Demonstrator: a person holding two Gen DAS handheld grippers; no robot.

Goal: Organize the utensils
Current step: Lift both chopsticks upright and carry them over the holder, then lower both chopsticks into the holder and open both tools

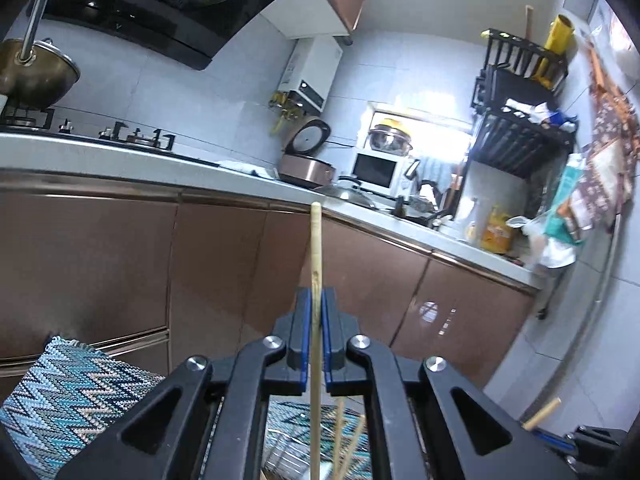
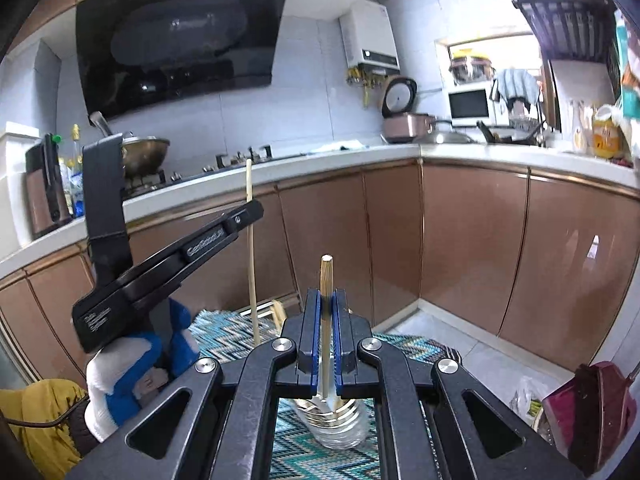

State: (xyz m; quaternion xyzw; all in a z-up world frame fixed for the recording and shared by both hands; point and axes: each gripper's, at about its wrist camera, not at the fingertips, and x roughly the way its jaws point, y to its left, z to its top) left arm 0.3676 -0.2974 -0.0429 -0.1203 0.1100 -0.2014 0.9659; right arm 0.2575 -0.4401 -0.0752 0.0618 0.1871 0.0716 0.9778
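Observation:
My left gripper [image 1: 316, 294] is shut on a pale wooden chopstick [image 1: 315, 248] that stands upright and sticks out well above the blue pads. Beneath it, more chopsticks [image 1: 345, 440] show over a zigzag blue mat [image 1: 60, 400]. My right gripper [image 2: 327, 294] is shut on a second chopstick [image 2: 326, 276], also upright. Directly under it a clear glass jar [image 2: 340, 424] stands on the mat [image 2: 224, 332]. In the right wrist view the left gripper [image 2: 249, 213] shows at the left with its chopstick [image 2: 251, 264], held by a hand in a blue and white glove [image 2: 132, 360].
Brown cabinet doors [image 2: 472, 240] and a white L-shaped counter [image 2: 480, 154] lie ahead. On the counter are a stove with a pot [image 2: 144, 154], a rice cooker [image 2: 404, 120] and a microwave [image 2: 468, 106]. A dark red object [image 2: 600, 412] sits on the floor at right.

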